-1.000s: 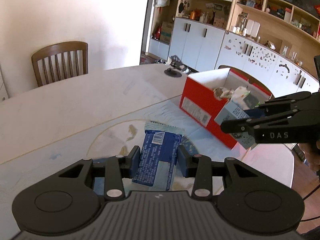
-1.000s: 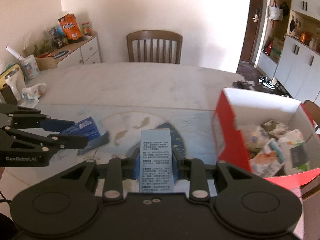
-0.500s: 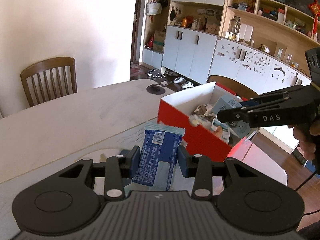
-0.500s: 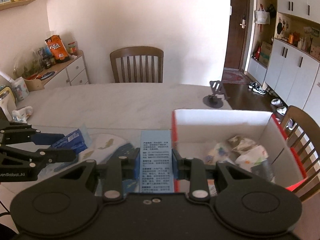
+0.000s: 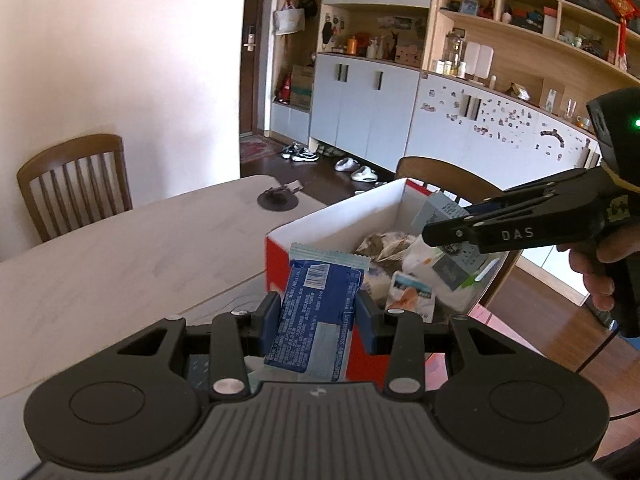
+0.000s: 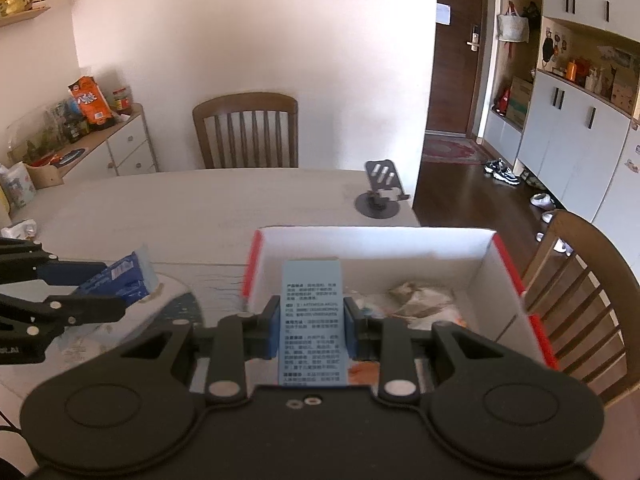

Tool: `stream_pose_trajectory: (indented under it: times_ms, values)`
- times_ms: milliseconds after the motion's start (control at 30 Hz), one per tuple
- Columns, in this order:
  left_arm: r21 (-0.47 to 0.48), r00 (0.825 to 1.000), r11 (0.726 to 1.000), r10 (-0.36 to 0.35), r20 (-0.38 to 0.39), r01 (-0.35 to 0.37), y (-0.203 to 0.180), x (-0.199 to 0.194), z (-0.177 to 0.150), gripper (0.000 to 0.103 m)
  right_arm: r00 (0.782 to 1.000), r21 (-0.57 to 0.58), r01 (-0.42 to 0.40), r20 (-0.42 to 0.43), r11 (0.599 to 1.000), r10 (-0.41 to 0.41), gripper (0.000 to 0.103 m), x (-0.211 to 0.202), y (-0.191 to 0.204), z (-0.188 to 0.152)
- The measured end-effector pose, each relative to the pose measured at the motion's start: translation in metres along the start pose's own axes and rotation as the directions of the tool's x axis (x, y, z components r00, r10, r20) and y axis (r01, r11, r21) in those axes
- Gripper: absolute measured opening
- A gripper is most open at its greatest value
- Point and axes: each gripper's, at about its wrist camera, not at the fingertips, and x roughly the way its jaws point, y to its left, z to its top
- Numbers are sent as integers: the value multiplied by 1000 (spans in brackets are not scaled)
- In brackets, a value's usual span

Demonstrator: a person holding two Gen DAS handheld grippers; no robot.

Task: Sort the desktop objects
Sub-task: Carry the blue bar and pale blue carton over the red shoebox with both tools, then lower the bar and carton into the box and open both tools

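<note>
Both tools have been carried from bench to box [image 6: 500, 276]: right tool [image 6: 309, 322], clamped on carton [image 6: 311, 300], is held over the interior, left tool [image 5: 318, 316], gripping wrapper [image 5: 320, 296], short of the near wall.

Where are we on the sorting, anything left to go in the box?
Done: the red box already holds several packets. In hand: the left gripper is shut on a blue snack packet, near the box's corner; the right gripper is shut on a light-blue carton, over the box. Left: both still need dropping in. A crumpled white item lies at the table's far left edge.
</note>
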Motion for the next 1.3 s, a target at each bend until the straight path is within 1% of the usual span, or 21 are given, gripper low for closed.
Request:
stream_pose_trajectory:
  times_ms: [367,700,833,1100,1300]
  values:
    - [79,999,996,-38,-15,39,-40,34,23,38,999,24,39,-27,999,-39,29,22,-49,1]
    - [132,994,987,-82,-68,90,-70,71,33,38,996,18,49,-78,999,-47,29,46,-76,-6]
    - [149,992,983,-92,-90,105,-78,83,31,38,993,24,57,-101,998,-54,29,53,-85,-13]
    - [168,986,978,-105,-127,126,-85,106,25,38,992,35,65,-109,997,-61,29,54,-98,-17]
    - [191,981,974,-89,-172,122,-92,130,21,38,991,45,69,-122,997,-63,29,59,-105,-18]
